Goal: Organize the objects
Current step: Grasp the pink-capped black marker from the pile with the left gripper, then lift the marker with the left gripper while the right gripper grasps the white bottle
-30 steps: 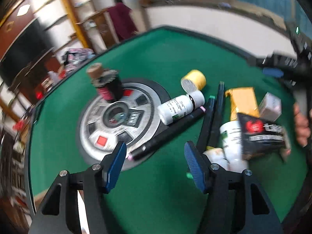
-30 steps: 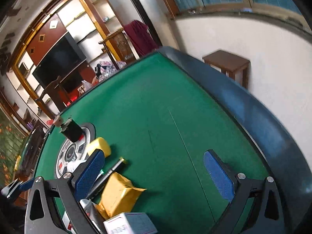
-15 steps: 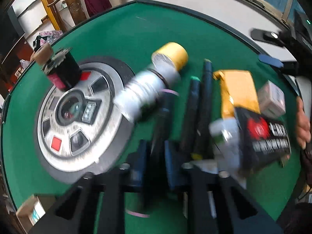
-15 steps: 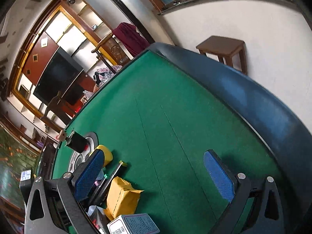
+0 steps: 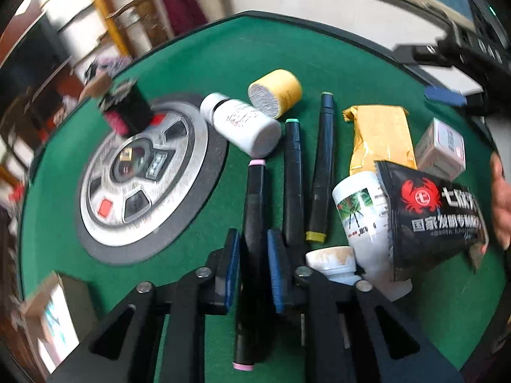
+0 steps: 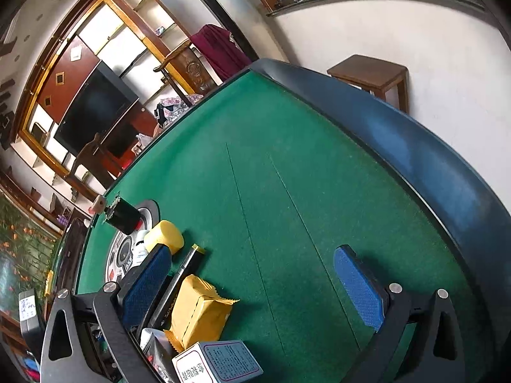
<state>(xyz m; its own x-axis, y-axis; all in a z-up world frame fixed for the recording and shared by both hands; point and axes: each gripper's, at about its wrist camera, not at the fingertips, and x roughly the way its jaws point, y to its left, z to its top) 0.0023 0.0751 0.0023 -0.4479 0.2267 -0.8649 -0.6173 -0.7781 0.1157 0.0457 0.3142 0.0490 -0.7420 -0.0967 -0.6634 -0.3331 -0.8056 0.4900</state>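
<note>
My left gripper [image 5: 252, 249] is shut on a black marker with pink caps [image 5: 254, 210], which lies lengthwise between the pads on the green table [image 5: 255, 57]. Beside it lie a green-capped marker [image 5: 293, 172] and a yellow-ended marker [image 5: 321, 172]. A white pill bottle [image 5: 242, 124] and a yellow cylinder [image 5: 276, 92] lie beyond. My right gripper [image 6: 255, 281] is open and empty over bare felt [image 6: 271, 175], right of a yellow packet [image 6: 198, 312].
A round silver control panel [image 5: 140, 175] sits in the table with a black bottle [image 5: 126, 111] on it. On the right lie a yellow packet [image 5: 380, 137], a white box [image 5: 442, 146], a white bottle [image 5: 367, 214] and a black pouch [image 5: 431, 214]. A cardboard box [image 5: 54, 312] stands at near left.
My left gripper came down and closed on the pink-capped marker, which turned from slanted to lengthwise. The white pill bottle rolled aside. The right gripper stayed open and tilted slightly.
</note>
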